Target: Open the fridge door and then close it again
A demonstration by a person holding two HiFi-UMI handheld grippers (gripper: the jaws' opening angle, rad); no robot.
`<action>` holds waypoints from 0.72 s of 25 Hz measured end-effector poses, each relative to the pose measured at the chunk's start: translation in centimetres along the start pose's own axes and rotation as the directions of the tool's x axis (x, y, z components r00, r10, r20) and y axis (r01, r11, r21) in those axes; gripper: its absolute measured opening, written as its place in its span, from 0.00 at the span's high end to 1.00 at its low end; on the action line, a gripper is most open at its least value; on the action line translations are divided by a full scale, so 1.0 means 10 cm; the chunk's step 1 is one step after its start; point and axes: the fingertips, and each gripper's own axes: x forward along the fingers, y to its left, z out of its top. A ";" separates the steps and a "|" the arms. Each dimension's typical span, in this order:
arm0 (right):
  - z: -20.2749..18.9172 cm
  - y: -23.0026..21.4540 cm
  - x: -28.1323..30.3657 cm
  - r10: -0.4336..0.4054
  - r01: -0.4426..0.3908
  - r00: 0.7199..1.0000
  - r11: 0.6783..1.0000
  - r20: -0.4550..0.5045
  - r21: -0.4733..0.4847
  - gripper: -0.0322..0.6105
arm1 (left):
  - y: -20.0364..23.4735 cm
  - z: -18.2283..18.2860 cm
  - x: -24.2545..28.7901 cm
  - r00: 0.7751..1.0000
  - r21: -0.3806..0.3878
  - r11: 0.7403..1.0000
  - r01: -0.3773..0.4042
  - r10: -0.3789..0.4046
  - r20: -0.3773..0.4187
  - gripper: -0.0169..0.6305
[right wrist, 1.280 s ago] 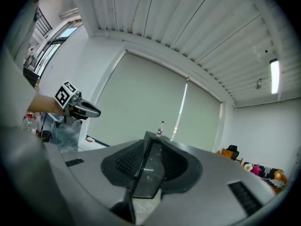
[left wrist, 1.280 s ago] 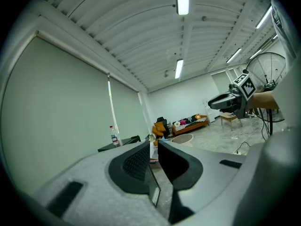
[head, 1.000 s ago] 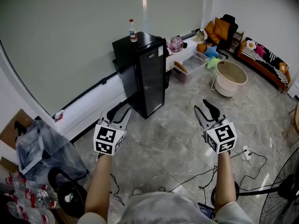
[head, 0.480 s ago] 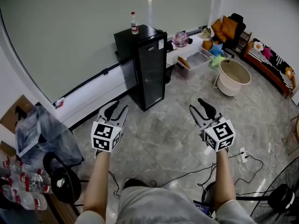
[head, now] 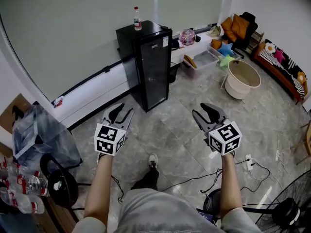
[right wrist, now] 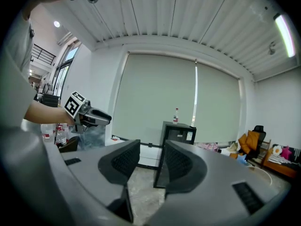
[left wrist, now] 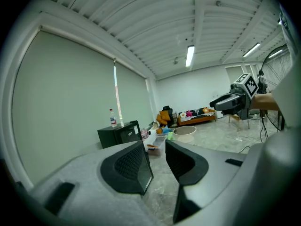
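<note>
A black mini fridge (head: pixel 148 67) with a dark glass door stands shut against the far wall. A small bottle (head: pixel 137 18) is on top of it. My left gripper (head: pixel 120 113) and right gripper (head: pixel 206 114) hover side by side over the tiled floor, well short of the fridge, both open and holding nothing. In the left gripper view the open left gripper (left wrist: pixel 157 159) points towards the fridge (left wrist: pixel 120 133), and the right gripper (left wrist: pixel 230 101) shows at the right. In the right gripper view the fridge (right wrist: pixel 181 134) sits just beyond the open right gripper (right wrist: pixel 151 157).
Plastic bags (head: pixel 41 140) and water bottles (head: pixel 24 188) crowd the near left. A beige tub (head: pixel 241 79), storage bins (head: pixel 201 59) and a sofa (head: pixel 282 69) lie to the right. Cables (head: pixel 252 166) and a fan (head: pixel 291 212) are at the lower right.
Both grippers have sunk lower in the head view and drifted slightly. A foot has stepped forward into view, and the fridge has shifted a little upward in the picture.
</note>
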 end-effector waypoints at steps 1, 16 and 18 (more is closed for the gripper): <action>-0.03 -0.04 0.04 0.005 -0.005 1.000 1.000 -0.005 0.005 0.70 | 0.02 -0.02 0.07 1.000 -0.006 1.000 -0.001 0.001 -0.003 0.78; -0.01 -1.49 1.41 0.025 -0.025 1.000 1.000 -0.017 -0.006 0.71 | 0.95 -0.02 1.96 1.000 -0.058 0.998 -0.017 0.016 -0.019 0.77; 0.04 -1.70 1.69 0.025 -0.026 0.999 1.000 -0.020 -0.008 0.71 | 1.12 0.01 2.24 1.000 -0.065 0.998 -0.016 0.015 -0.022 0.78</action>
